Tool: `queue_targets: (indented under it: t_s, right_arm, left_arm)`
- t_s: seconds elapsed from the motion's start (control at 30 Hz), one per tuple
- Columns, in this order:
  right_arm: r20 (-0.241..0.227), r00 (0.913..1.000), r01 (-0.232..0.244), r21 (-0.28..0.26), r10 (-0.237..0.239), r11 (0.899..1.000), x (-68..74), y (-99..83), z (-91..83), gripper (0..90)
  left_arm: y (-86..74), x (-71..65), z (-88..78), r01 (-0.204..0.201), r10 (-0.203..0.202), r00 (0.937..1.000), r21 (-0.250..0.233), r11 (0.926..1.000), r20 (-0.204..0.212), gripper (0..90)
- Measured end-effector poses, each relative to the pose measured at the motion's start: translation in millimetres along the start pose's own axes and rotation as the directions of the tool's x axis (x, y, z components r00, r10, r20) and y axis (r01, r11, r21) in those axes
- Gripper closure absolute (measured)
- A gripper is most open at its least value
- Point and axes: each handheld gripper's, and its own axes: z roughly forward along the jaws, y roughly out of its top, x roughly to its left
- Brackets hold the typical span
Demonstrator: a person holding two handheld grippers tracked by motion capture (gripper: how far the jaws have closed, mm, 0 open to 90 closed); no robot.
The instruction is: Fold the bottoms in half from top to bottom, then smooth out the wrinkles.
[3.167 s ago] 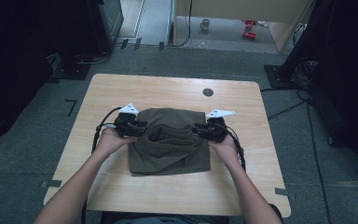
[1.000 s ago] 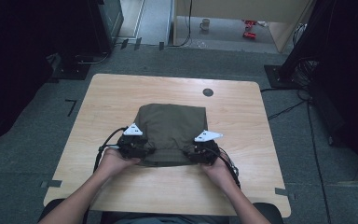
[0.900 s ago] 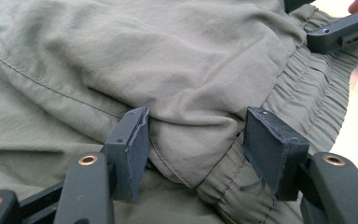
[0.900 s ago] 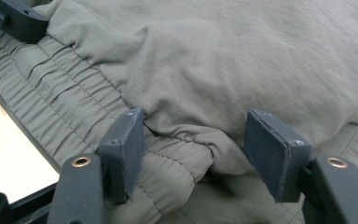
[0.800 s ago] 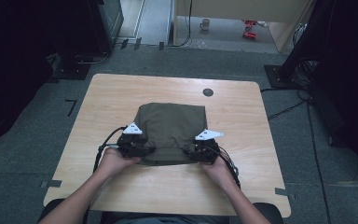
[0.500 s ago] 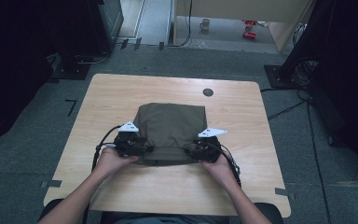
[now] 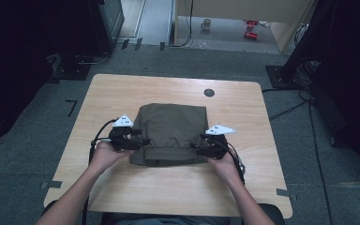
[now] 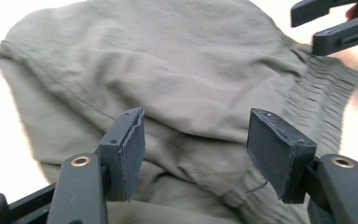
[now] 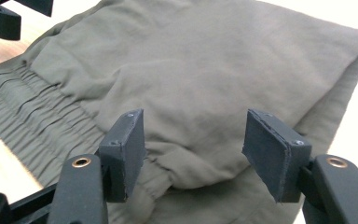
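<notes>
Now, from the left: the left gripper (image 7: 143,141) sits at the left edge of the folded olive garment (image 7: 171,131), low on that side near the front fold, with the person's left hand (image 7: 104,154) wrapped behind it. Its jaws have just been opening; in the left gripper view (image 8: 193,154) they stand apart, pads clear of the cloth, with a soft fold of the fabric lying below and between them, unpinched. Moving across, the garment lies flat in the middle of the wooden table (image 7: 122,93), a squarish bundle with its gathered elastic waistband (image 9: 32,126) along the near edge. On to the right side: the right gripper (image 7: 193,148) points in at the garment's right front corner, the right hand (image 7: 222,161) behind it. In the right gripper view (image 9: 193,149) its jaws are also spread, the pads off the cloth, a rounded fold of fabric resting under the gap. Beyond the bundle, a small dark round grommet (image 7: 209,92) marks the far part of the tabletop.
</notes>
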Motion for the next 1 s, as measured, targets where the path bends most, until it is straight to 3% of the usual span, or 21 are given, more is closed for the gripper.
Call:
queue_targets:
  t_s: [0.17,0.27,0.37,0.63,1.0]
  right_arm:
    - [0.041,0.9984,0.039,0.011,-0.039,0.999,-7.1,7.4,-1.0,36.8]
    - [0.035,0.9994,0.008,-0.024,-0.008,1.000,-14.1,8.4,-1.2,37.9]
    - [0.043,0.9991,-0.005,0.009,0.004,1.000,-21.3,11.0,0.3,36.8]
    - [0.071,0.9968,-0.034,-0.024,0.036,0.999,-37.8,16.1,-6.0,36.0]
    - [0.088,0.9959,-0.017,-0.034,0.020,0.999,-52.7,14.8,-13.9,33.7]
  left_arm:
    - [-1.2,10.5,-5.3,-0.015,0.014,0.9990,-0.015,0.9998,-0.042,37.3]
    - [-2.3,17.4,-8.3,-0.007,0.006,0.9985,-0.020,0.9998,-0.054,37.3]
    - [-3.8,25.8,-10.1,0.010,-0.011,0.9979,-0.020,0.9997,-0.063,37.3]
    - [-10.3,41.0,-14.0,0.015,-0.017,0.9953,-0.015,0.9998,-0.096,36.6]
    - [-21.6,65.7,-26.0,0.055,-0.058,0.9886,-0.026,0.9981,-0.139,36.6]
